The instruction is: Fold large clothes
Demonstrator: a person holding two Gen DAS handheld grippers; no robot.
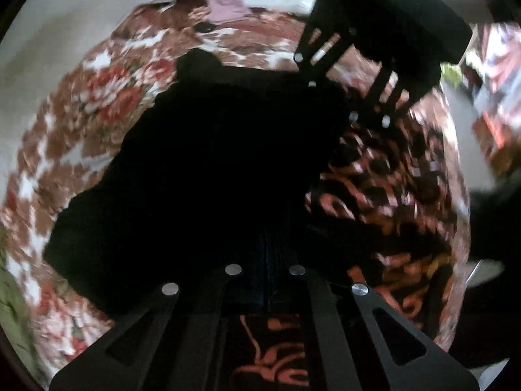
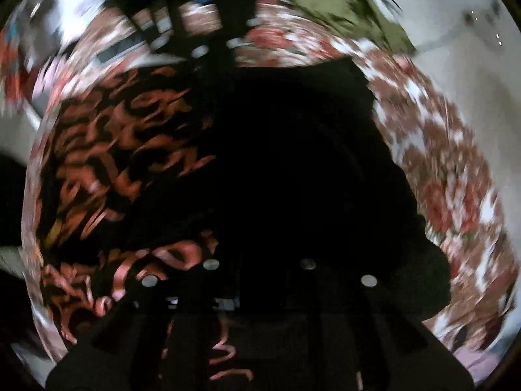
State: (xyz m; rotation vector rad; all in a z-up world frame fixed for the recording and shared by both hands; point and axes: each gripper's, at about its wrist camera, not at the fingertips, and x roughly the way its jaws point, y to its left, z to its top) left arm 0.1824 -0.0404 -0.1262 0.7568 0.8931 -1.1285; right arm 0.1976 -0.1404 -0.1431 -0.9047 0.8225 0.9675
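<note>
Black garment (image 1: 208,176) spread on a floral bedspread (image 1: 97,104), seen blurred from both wrists.

The garment filled the middle of both views, with an orange-patterned dark cloth (image 1: 384,189) beside it at centre right of the left view. The left gripper (image 1: 265,260) was closed to nothing at the garment's lower edge; whether cloth was pinched could not be told. The right gripper (image 2: 259,262) stood narrow over black cloth, its grip unclear. No containers were made out. An olive cloth (image 2: 342,13) lay at the upper right of the right view.
</note>
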